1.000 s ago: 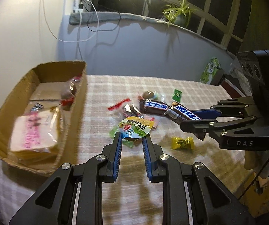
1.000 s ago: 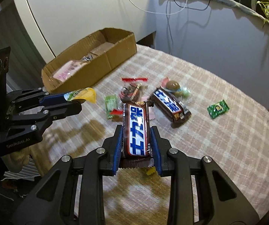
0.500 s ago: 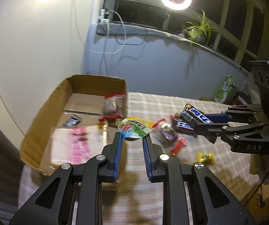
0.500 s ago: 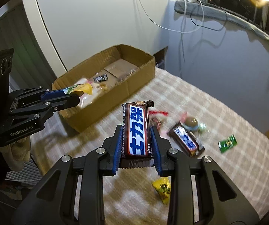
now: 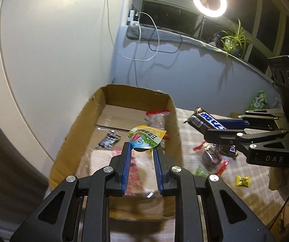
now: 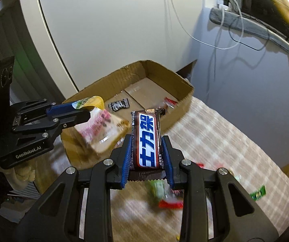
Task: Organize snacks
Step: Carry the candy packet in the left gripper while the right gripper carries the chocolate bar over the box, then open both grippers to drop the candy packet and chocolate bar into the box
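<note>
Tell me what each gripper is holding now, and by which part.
Left gripper: jelly cup, pinched under its foil lid. Right gripper: chocolate bar, gripped at its long sides, lower half.

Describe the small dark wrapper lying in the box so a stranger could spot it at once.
Find the open cardboard box by the white wall. On its bare floor, past the pink-printed bread bag, lies the small wrapper. It alone is black with white print and twisted ends.

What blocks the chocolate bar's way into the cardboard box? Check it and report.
Nothing visible does. The right gripper holds the chocolate bar above the checked tablecloth, just short of the cardboard box. The box is open-topped, with bare floor beyond the bread pack. The left gripper hangs over the box's other side.
</note>
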`<act>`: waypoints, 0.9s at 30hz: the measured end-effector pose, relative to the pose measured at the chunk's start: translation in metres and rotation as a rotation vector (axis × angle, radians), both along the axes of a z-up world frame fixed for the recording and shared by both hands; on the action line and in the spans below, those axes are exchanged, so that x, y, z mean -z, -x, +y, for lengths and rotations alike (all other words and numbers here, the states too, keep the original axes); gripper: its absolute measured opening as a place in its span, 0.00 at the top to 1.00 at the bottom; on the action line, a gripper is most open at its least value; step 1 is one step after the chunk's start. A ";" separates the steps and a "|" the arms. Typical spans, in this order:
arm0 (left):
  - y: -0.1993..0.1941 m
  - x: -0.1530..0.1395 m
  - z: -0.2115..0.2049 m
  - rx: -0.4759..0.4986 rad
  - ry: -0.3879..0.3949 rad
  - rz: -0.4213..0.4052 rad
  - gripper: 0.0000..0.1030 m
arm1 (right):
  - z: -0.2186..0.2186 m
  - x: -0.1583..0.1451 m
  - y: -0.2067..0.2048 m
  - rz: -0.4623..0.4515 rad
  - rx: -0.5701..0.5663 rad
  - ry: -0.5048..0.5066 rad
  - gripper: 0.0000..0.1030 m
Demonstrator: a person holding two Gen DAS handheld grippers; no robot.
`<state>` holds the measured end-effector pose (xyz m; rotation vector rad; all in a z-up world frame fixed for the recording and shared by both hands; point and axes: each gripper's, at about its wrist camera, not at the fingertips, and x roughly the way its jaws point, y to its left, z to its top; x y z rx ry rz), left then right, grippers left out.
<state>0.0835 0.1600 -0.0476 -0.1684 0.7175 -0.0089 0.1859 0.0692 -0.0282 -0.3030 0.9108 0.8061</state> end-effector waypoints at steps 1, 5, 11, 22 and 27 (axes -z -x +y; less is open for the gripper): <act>-0.002 0.001 0.003 -0.001 -0.001 0.000 0.80 | 0.006 0.001 -0.003 0.002 -0.008 0.001 0.71; -0.009 0.003 0.011 -0.012 -0.002 0.003 0.80 | 0.025 0.005 -0.014 0.004 -0.019 0.007 0.71; -0.020 0.005 0.019 -0.022 -0.013 0.011 0.80 | 0.047 0.013 -0.030 0.024 -0.026 0.000 0.71; -0.029 0.011 0.025 -0.032 -0.017 0.028 0.79 | 0.068 0.032 -0.051 0.058 -0.039 0.011 0.71; -0.029 0.012 0.025 -0.036 -0.019 0.031 0.77 | 0.070 0.035 -0.051 0.052 -0.045 0.011 0.71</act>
